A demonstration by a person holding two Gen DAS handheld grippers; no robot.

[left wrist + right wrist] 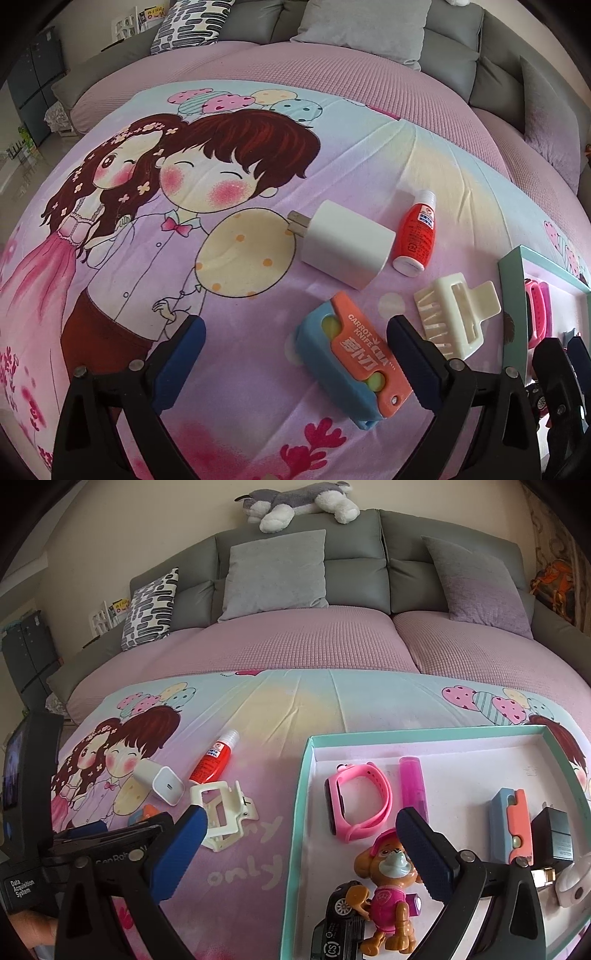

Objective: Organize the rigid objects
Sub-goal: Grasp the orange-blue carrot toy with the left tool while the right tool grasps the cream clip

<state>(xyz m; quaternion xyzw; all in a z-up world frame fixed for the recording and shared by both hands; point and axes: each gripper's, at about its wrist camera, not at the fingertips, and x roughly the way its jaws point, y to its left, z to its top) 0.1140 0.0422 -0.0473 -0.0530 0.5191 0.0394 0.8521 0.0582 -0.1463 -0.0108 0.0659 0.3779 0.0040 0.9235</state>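
Fingers: left gripper point(295, 347) and right gripper point(301, 836) both spread wide, empty.
Right view only: puppy figure point(386, 890) in tray point(301, 812).
Cut off: toy car point(338, 923) at 6 o'clock.

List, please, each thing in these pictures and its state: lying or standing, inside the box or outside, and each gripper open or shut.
left gripper: open, empty
right gripper: open, empty
white charger: lying outside the box
red bottle: lying outside, capped
hair claw: outside, shut
carrot knife: lying outside, between left fingers
box: open
pink watch: lying inside
dog figure: inside
toy car: inside
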